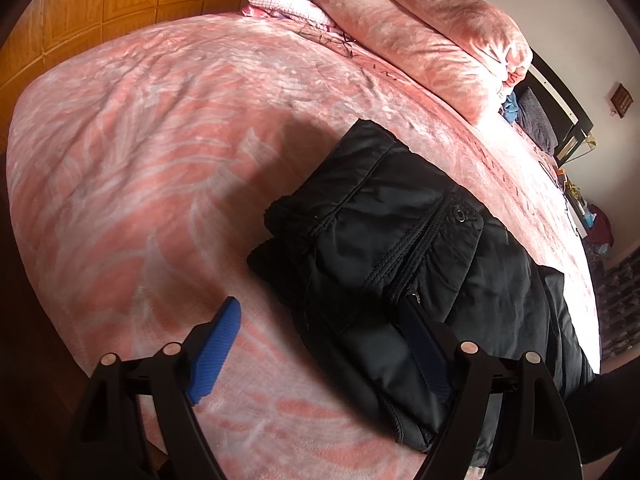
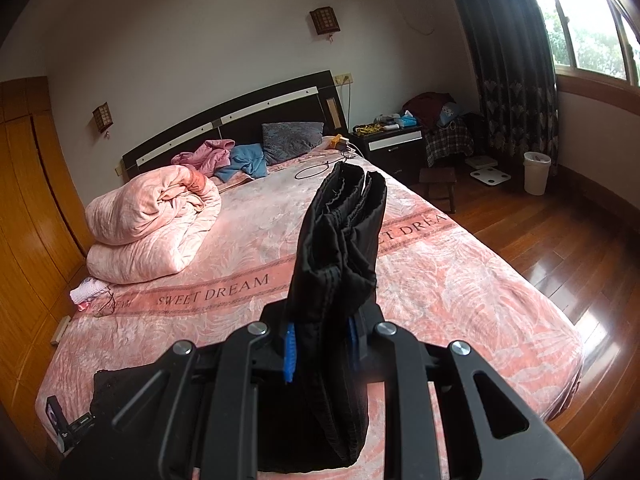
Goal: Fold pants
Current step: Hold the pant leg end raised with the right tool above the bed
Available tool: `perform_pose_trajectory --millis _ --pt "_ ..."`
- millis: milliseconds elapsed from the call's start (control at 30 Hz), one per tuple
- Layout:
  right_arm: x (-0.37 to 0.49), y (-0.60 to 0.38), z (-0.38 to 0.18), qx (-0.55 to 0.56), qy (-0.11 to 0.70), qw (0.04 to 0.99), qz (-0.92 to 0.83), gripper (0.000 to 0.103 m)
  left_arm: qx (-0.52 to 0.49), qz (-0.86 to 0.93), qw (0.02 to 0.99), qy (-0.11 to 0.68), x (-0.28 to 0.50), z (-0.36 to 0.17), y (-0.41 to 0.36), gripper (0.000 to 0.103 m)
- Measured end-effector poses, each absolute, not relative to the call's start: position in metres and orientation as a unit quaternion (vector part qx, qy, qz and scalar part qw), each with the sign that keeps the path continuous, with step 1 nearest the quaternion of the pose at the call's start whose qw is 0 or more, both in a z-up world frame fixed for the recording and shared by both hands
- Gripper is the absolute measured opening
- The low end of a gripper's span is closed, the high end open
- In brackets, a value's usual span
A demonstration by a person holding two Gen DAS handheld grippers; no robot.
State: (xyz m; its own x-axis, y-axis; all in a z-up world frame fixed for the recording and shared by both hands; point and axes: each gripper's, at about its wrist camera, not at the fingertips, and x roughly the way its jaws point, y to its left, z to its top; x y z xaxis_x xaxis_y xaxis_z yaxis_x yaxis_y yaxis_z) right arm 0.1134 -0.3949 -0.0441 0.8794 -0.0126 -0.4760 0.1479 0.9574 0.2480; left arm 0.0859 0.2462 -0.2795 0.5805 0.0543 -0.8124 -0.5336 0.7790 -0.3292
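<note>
Black pants (image 1: 400, 248) lie folded in a thick bundle on the pink bedspread (image 1: 160, 160), zip and snap showing on top. My left gripper (image 1: 320, 320) is open; its right finger lies on the bundle and its left blue pad (image 1: 218, 344) is over the bedspread. In the right wrist view my right gripper (image 2: 320, 340) is shut on a gathered fold of the black pants (image 2: 340, 240), which stands up between the blue pads (image 2: 290, 354) above the bed.
A rolled pink quilt (image 2: 152, 224) lies at the bed's left, with pillows and clothes by the black headboard (image 2: 240, 120). A wooden wardrobe (image 2: 24, 220) stands left. A nightstand (image 2: 394, 144), stool, bin and wooden floor (image 2: 560, 248) are to the right.
</note>
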Motion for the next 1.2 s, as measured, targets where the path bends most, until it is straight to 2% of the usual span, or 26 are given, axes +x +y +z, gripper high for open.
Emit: perform_pose_trajectory --millis 1200 --pt "0.142 -0.312 -0.036 0.062 0.263 0.963 -0.012 0.019 -0.323 0.146 0.840 0.411 0.079 -0.287 0.257 0.082"
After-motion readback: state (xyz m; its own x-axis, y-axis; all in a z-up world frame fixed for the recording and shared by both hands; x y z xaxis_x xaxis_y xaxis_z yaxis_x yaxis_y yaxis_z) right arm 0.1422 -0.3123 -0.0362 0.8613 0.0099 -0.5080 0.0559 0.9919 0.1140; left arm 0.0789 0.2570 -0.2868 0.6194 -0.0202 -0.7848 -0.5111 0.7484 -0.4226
